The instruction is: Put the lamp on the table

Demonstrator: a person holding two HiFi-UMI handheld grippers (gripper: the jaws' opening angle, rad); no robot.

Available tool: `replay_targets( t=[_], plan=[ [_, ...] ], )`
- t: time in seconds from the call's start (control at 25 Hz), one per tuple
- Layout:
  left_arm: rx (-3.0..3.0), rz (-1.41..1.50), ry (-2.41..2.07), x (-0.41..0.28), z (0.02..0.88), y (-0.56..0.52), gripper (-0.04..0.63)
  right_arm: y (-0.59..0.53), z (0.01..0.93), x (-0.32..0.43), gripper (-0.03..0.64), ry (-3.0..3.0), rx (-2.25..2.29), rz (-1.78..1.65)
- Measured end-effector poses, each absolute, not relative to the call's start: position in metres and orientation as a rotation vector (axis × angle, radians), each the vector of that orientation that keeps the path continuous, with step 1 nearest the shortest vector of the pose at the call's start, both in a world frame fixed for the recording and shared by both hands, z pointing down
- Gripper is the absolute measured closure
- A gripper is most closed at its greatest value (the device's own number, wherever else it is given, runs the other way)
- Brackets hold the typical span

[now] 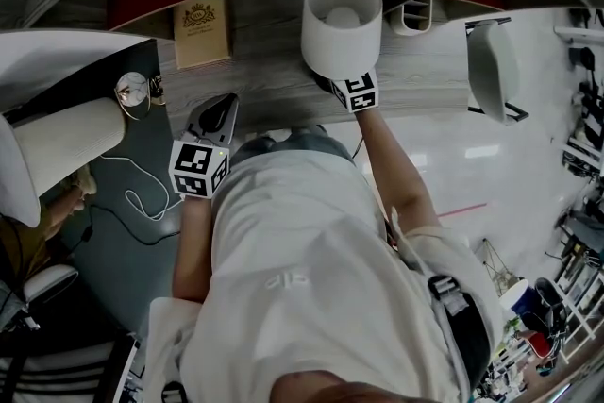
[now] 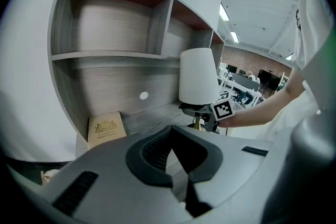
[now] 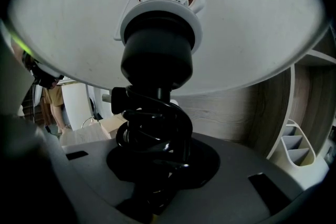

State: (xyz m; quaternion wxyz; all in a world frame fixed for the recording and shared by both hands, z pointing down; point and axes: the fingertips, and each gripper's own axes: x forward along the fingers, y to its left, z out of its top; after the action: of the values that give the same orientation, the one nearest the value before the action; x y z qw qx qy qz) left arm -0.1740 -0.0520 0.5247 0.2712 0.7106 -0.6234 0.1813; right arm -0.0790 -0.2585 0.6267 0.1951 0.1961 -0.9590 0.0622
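The lamp has a white drum shade [image 1: 342,24] and a black stem wound with black cord [image 3: 155,128]. It stands upright over the grey wood table [image 1: 274,61], near the back shelf. My right gripper [image 1: 332,80] reaches under the shade and is shut on the stem [image 3: 157,165]. Whether the base touches the table I cannot tell. The left gripper view shows the lamp [image 2: 198,76] at centre right with the right gripper [image 2: 210,113] below its shade. My left gripper [image 1: 219,107] hovers at the table's front left, shut with nothing in it [image 2: 171,139].
A tan book [image 1: 200,31] lies at the table's back left. Grey shelf cubbies [image 2: 115,55] rise behind it, and a white rack [image 1: 413,14] sits at the back right. A white chair [image 1: 493,66] stands to the right. A clock [image 1: 132,90] and a cable [image 1: 142,193] are to the left.
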Motion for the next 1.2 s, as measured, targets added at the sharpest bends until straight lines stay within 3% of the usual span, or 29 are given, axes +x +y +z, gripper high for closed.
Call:
replay_targets(
  t=[1.2],
  plan=[
    [2.045, 0.457, -1.567, -0.156, 0.523, -0.057, 0.581, -0.23, 0.654, -0.025, 0.423, -2.424, 0.617, 0.291]
  ],
)
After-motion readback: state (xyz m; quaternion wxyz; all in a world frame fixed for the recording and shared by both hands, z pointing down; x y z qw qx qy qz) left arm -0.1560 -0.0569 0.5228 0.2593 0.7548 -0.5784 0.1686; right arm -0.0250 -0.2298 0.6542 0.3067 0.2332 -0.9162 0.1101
